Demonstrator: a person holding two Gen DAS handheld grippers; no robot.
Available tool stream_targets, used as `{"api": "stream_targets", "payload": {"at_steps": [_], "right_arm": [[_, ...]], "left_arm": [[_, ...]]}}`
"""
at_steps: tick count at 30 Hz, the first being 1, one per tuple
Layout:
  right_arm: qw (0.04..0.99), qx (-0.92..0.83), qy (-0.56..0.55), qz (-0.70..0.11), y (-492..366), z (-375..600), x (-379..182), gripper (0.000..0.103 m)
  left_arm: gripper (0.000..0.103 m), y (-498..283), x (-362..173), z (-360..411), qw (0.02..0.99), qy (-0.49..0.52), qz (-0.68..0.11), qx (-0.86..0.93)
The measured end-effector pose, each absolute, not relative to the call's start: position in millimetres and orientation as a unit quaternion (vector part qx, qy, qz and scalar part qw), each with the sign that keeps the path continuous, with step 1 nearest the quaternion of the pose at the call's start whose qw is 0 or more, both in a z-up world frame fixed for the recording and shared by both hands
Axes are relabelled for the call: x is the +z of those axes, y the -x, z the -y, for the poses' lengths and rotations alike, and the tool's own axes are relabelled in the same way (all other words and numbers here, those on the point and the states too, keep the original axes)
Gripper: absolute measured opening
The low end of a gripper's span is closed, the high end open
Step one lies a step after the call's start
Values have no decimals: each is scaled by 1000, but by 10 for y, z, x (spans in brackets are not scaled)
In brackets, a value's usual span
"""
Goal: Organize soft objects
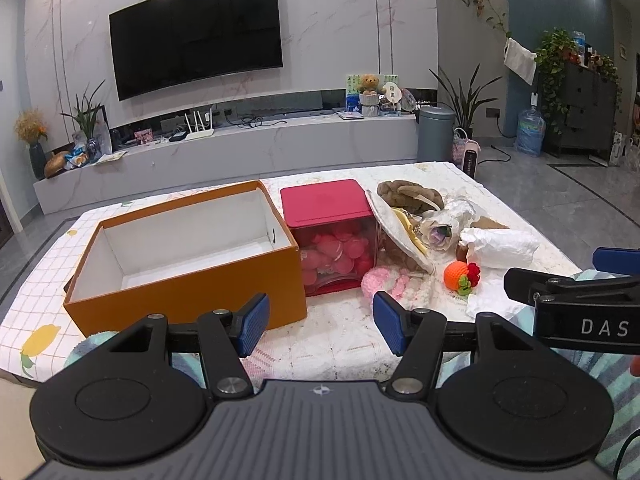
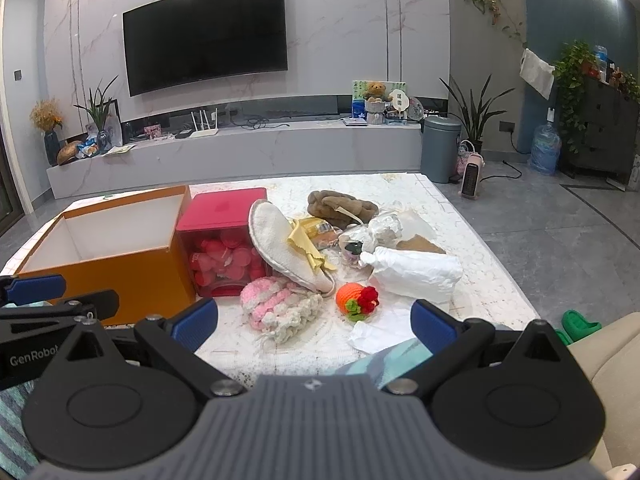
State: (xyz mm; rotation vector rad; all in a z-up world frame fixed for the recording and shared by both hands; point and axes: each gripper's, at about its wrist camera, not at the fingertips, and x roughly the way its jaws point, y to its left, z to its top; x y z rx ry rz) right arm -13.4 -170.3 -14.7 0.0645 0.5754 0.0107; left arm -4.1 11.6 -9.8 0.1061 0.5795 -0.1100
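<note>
Both the left gripper [image 1: 320, 322] and right gripper [image 2: 314, 322] hang open and empty. The soft pile [image 2: 316, 248] crowds the bench [image 2: 492, 292] mid-frame; the orange box [image 1: 188, 284] sits left. Tangled items could drag neighbours off.

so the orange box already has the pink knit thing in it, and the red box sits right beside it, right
Not quite. The orange box holds nothing; both wrist views show its bare white inside. The pink knit thing lies on the table in front of the red box, which does sit right beside the orange box.
</note>
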Motion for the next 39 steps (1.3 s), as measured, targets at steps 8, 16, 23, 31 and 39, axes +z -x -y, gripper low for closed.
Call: {"api": "stream_targets", "payload": {"at_steps": [8, 16, 23, 31, 39], "right_arm": [[958, 10, -28, -285, 124, 1689, -147, 100], [957, 15, -27, -287, 123, 1672, -169, 100], [957, 18, -28, -289, 135, 1658, -170, 100], [957, 18, -28, -288, 139, 1644, -170, 100], [955, 16, -34, -296, 120, 1644, -212, 100]], "left_arm": [[70, 48, -99, -145, 955, -51, -287, -49], [71, 45, -97, -162, 955, -48, -288, -47], [71, 45, -102, -162, 955, -49, -289, -47], [70, 47, -110, -163, 955, -48, -291, -47], [71, 24, -163, -138, 953, -44, -296, -58]]}}
